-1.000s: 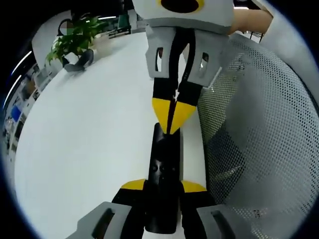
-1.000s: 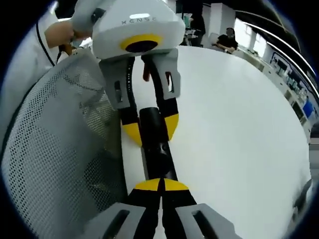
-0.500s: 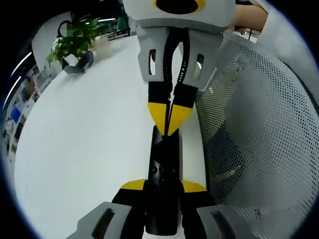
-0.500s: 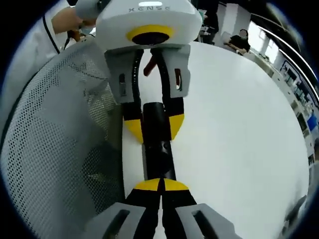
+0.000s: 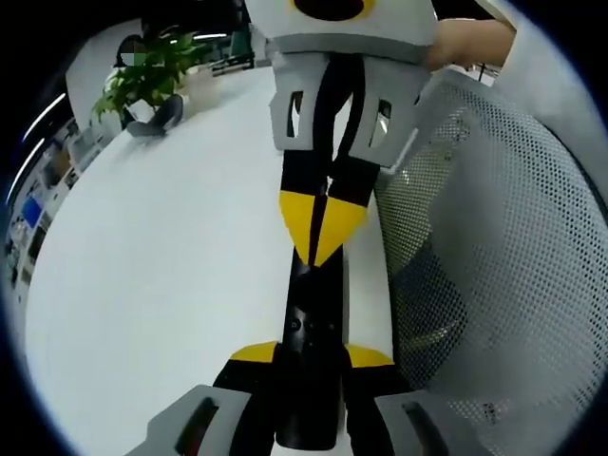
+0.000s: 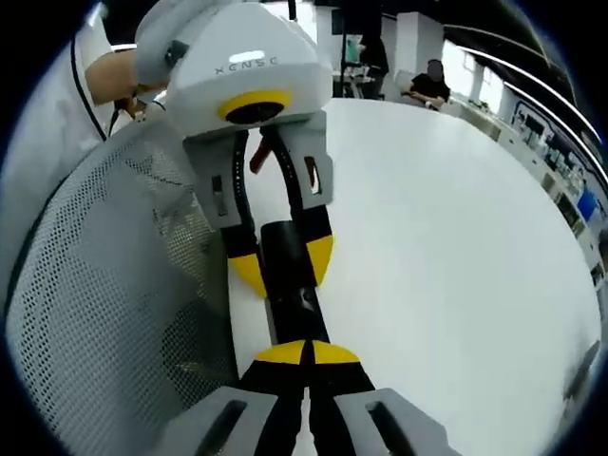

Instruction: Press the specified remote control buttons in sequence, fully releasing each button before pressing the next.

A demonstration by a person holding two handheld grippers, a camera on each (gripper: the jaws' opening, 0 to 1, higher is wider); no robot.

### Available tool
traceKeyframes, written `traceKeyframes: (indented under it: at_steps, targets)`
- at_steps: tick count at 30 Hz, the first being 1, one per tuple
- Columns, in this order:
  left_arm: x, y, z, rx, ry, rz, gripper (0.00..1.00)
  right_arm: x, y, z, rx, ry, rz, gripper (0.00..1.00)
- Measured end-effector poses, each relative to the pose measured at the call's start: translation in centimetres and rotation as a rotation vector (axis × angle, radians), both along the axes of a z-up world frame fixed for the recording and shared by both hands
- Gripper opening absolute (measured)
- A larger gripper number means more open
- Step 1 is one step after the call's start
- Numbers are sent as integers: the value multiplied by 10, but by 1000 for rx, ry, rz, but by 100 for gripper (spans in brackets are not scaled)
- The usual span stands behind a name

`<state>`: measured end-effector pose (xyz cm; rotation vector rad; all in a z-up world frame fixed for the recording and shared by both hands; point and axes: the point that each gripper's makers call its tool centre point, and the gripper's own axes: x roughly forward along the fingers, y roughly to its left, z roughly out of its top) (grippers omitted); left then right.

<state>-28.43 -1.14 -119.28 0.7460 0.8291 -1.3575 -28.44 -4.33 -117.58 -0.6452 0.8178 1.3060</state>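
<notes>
Left gripper view: left claw (image 5: 309,366) clamped on near end of slim black plastic remote control (image 5: 313,313) over white worktop (image 5: 161,256); right claw (image 5: 321,249), tips together, touches its far end. Rigid, light, probably slick; hold by side edges.

Right gripper view: right claw (image 6: 306,353) together on remote control (image 6: 296,309); left claw (image 6: 283,261) grips it. Buttons unreadable, contact point hidden.

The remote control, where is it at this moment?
The remote control lies at the white table's edge beside a mesh chair, gripped by the left gripper, with the shut right gripper at its far end.
</notes>
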Motion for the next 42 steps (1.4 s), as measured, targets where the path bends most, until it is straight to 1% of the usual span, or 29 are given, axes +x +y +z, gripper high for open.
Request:
traceKeyframes:
  at_steps: [4,6,9,13,14,17,19,21,23,24,27,28,32,34,36,37,39,41,42]
  targets:
    - [0,0,0,-23,0,13,25,-5,1,-6,-24,-10,37,0]
    - [0,0,0,-25,-2,16,25,-4,1,-5,-23,-28,43,0]
    - [0,0,1,-25,-1,17,25,-3,1,-5,-30,-36,50,0]
    - [0,0,1,-26,0,13,25,-3,2,-6,-87,-103,142,0]
    - [0,0,1,-26,0,12,25,-3,2,-6,-114,-122,168,0]
    - [0,1,1,-26,0,10,25,-4,4,-7,-169,-152,241,0]
    - [0,1,1,-29,1,12,25,-3,6,-8,-188,-148,255,0]
    - [0,1,1,-32,1,14,24,-1,5,-9,-198,-120,248,0]
    - [0,1,1,-34,2,15,24,-1,5,-8,-186,-85,223,0]
    - [0,1,1,-35,2,16,24,0,4,-8,-181,-81,228,0]
    - [0,1,1,-35,2,18,24,-1,5,-7,-111,-34,144,0]
    - [0,1,1,-36,2,20,24,-1,5,-7,-102,-34,137,0]
    - [0,1,1,-42,2,27,25,0,5,-5,-13,-28,44,0]
    - [0,1,1,-47,1,26,25,2,5,-4,78,17,-96,0]
    - [0,1,2,-55,2,25,25,-2,5,-2,141,54,-125,0]
    - [0,1,2,-58,5,26,25,-2,4,-2,154,61,-133,1]
    - [1,0,2,-61,13,27,25,-1,2,-2,148,84,-157,0]
    - [1,0,2,-57,13,25,25,2,4,-2,121,63,-152,0]
    - [1,0,2,-56,12,24,25,0,4,-2,107,56,-122,0]
